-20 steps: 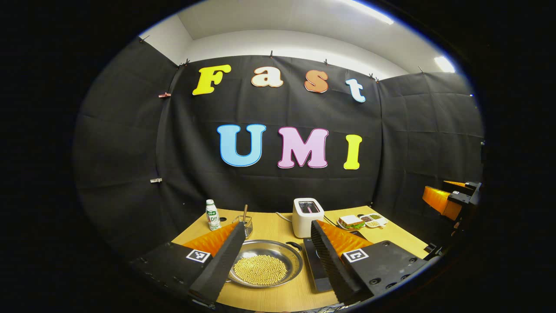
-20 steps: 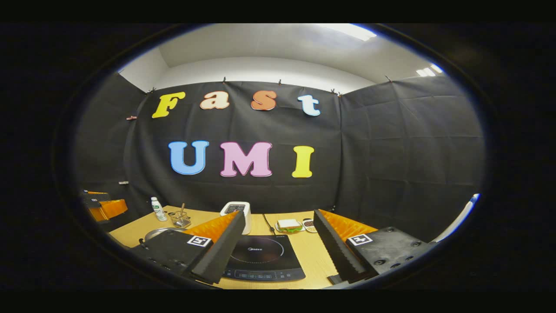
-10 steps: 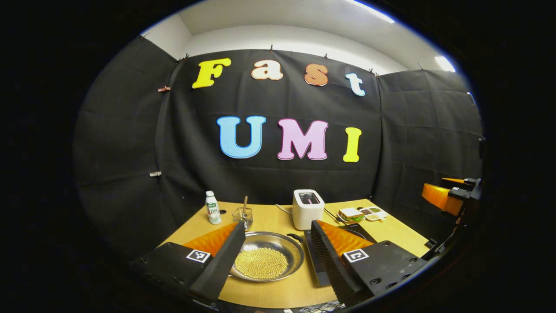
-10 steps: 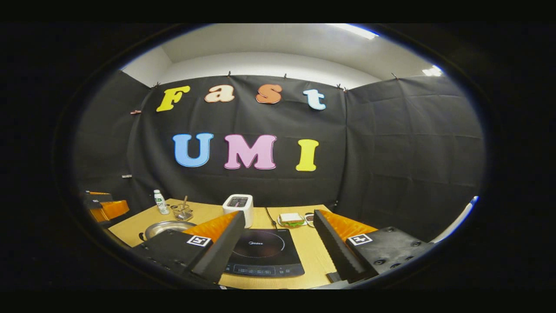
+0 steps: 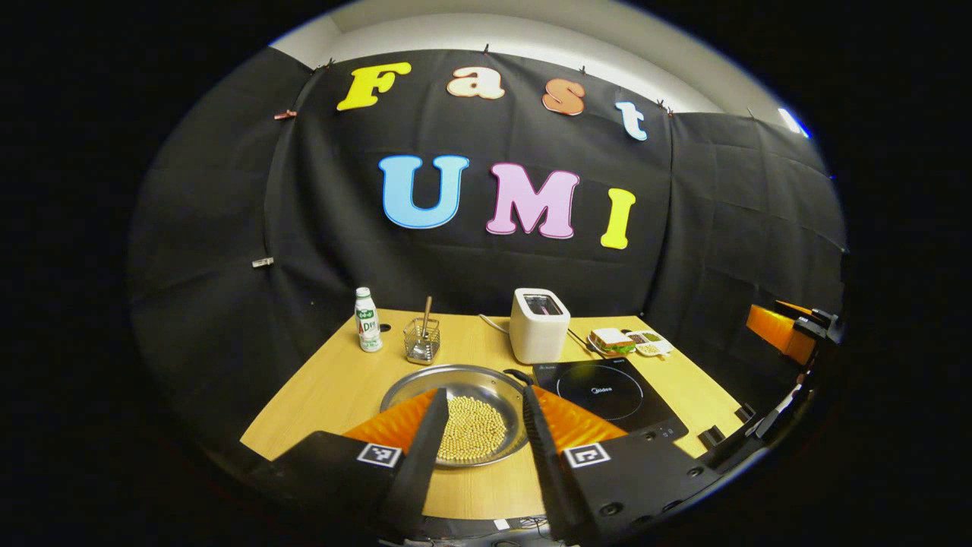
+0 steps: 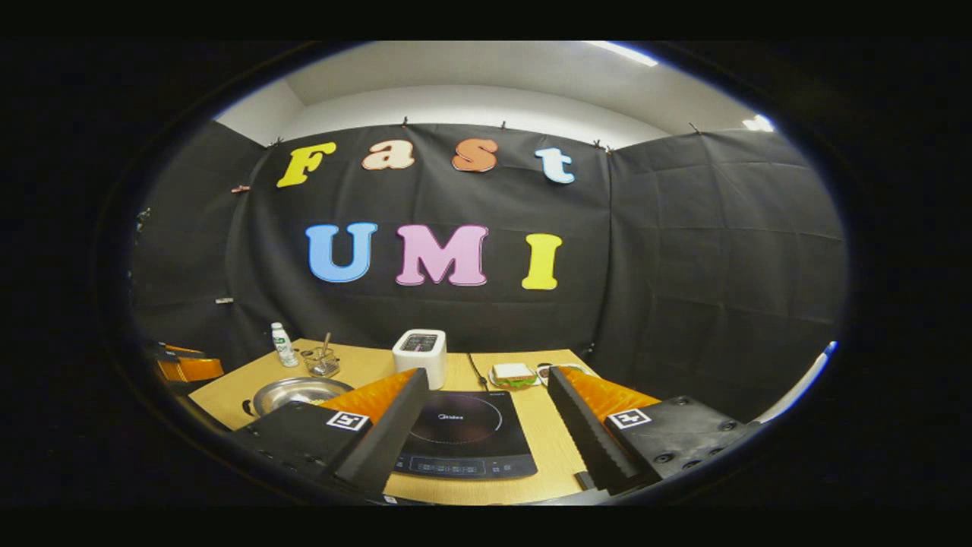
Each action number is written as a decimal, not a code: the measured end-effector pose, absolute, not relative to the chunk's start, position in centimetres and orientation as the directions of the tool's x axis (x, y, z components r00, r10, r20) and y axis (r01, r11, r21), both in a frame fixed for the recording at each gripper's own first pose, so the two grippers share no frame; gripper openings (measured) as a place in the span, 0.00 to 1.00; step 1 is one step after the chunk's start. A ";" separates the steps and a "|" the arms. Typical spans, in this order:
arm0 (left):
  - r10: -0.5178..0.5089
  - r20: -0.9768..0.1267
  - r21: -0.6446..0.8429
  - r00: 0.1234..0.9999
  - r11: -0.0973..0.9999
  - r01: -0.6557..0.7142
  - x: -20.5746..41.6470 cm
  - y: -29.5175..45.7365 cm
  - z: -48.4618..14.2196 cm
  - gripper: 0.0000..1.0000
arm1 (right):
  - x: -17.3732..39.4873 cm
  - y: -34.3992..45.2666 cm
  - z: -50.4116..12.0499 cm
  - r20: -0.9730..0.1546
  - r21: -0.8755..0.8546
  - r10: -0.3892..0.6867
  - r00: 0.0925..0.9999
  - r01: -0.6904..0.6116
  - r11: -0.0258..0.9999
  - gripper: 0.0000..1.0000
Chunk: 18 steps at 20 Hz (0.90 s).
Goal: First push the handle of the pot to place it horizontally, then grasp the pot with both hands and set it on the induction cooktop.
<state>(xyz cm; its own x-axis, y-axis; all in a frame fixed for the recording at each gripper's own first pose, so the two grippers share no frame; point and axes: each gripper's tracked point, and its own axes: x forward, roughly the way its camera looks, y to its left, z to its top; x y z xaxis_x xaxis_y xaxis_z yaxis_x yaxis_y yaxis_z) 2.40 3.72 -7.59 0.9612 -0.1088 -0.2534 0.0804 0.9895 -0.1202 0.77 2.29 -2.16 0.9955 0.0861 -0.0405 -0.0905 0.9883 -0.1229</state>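
Observation:
A shallow steel pot (image 5: 425, 384) holding yellow beans sits on the wooden table, left of the black induction cooktop (image 5: 607, 395). Its small black handle (image 5: 519, 375) points to the back right, toward the cooktop. My left gripper (image 5: 484, 403) hovers above the pot's near side, open with a narrow gap and nothing between its fingers. In the right gripper view my right gripper (image 6: 487, 380) stands wide open over the cooktop (image 6: 463, 433), with the pot (image 6: 292, 391) off to its left. The right gripper (image 5: 790, 334) also appears at the far right of the left gripper view.
A white toaster (image 5: 538, 334) stands behind the cooktop. At the back left are a small bottle (image 5: 367, 330) and a wire holder with a stick (image 5: 422, 342). A sandwich plate (image 5: 613, 342) and small dishes (image 5: 649, 346) lie at the back right. The table's front edge (image 5: 486, 509) is near.
My left gripper's fingers have drawn much closer together, and its view has tilted down over the pot. The right gripper has barely shifted and stays wide open.

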 end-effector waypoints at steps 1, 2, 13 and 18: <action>-0.120 -0.278 -0.129 0.953 0.988 0.087 2.7 3.9 -8.3 0.56 | 0.7 2.1 -2.5 -0.048 -0.127 0.084 0.995 -0.090 0.988 0.98; -0.126 -0.300 -0.130 0.946 0.987 0.090 3.0 4.3 -9.0 0.51 | 0.7 2.0 -2.8 -0.059 -0.131 0.082 0.995 -0.089 0.987 0.98; -0.168 -0.539 -0.085 0.825 0.986 0.145 3.4 5.3 -18.3 0.05 | 1.2 1.9 -4.7 -0.130 -0.142 0.067 0.989 -0.085 0.986 0.98; -0.158 -0.643 -0.059 0.750 0.986 0.157 3.5 6.8 -23.7 0.05 | 1.4 3.0 -5.8 -0.169 -0.146 0.082 0.982 -0.107 0.983 0.98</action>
